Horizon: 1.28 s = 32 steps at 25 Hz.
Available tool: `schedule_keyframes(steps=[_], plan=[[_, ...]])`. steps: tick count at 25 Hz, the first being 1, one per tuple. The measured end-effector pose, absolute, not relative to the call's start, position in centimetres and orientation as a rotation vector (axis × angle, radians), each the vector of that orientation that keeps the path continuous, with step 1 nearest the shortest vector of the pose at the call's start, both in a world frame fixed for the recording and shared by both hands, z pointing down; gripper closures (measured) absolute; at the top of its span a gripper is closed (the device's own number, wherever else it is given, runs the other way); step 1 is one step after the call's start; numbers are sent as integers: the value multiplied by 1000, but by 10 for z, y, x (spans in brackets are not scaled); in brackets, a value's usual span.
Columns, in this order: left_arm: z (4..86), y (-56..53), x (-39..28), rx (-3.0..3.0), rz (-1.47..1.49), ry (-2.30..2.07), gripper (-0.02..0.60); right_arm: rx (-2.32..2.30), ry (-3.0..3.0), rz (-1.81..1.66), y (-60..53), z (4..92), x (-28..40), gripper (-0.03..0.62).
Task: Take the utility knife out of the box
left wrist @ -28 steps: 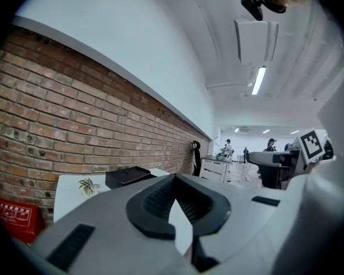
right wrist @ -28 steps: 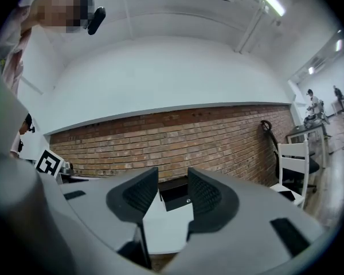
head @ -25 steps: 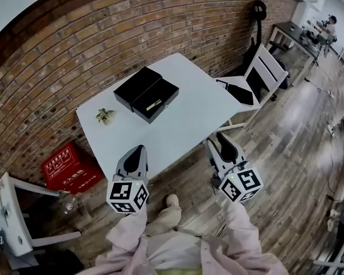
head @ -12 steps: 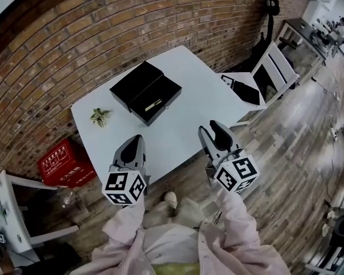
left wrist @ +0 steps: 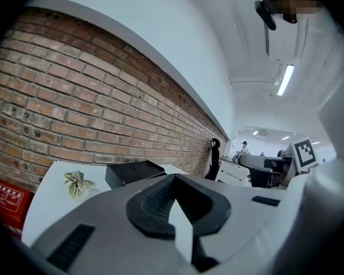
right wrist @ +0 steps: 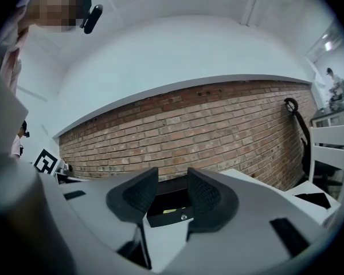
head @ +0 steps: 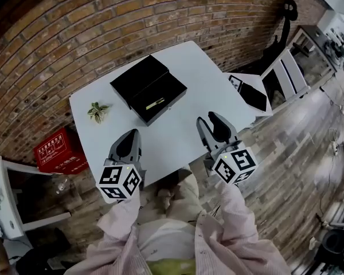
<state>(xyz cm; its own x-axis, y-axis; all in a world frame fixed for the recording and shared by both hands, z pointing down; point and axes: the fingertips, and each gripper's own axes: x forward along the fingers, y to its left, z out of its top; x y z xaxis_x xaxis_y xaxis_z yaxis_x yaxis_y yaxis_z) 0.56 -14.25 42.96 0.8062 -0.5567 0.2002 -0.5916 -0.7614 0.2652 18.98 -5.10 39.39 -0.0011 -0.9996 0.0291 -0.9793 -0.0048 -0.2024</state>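
Observation:
An open black box (head: 158, 97) lies on the white table (head: 183, 136), its lid (head: 139, 78) folded back toward the wall. Inside it rests the utility knife (head: 155, 103), a small yellowish bar. My left gripper (head: 129, 144) hovers at the table's near edge, left of the box, jaws shut and empty. My right gripper (head: 214, 125) is over the table's near right part, open and empty. In the right gripper view the box (right wrist: 171, 206) and knife (right wrist: 168, 211) show between the open jaws of the gripper (right wrist: 172, 189). The left gripper view shows the left gripper (left wrist: 175, 181) with the box (left wrist: 133, 172) beyond it.
A small potted plant (head: 96, 111) sits on the table's left part. A red crate (head: 62, 152) stands on the floor by the brick wall (head: 74, 27). A white chair (head: 286, 76) holding a black board (head: 249, 96) is at the right; another white chair (head: 6, 193) is at the left.
The person has stepped nearer the table. Both grippers have moved forward, from over the floor to over the table's near edge. Neither has closed on anything.

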Motion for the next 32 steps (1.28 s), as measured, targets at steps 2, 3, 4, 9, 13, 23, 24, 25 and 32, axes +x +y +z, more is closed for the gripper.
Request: schedule_keyframes(steps=[2,3,4,9,13,23,24,25,32], plan=[[435,-151,12,2653,170,-909,591,-2099,2171,-272,-68,398,197,451],[439,-155,16,2640,179,-926,591,-2081,2200,-286,-78,400,200,451],[443,-160,19,2624,188,-944,591,-2062,2230,-300,-88,403,203,451],[466,-183,33,2512,217,-1029,591,-1964,2389,-377,-136,420,217,451],[481,-202,42,2434,217,-1097,591,-1871,2510,-417,-173,434,224,451],[506,-219,36,2245,222,-1305,591,-1511,2909,-485,-235,468,201,451],[508,-219,33,2225,222,-1328,591,-1453,2956,-485,-239,470,195,451],[510,-218,30,2207,222,-1347,591,-1393,3003,-486,-241,473,188,451],[519,-216,11,2113,204,-1426,591,-1096,3288,-464,-255,495,153,451]])
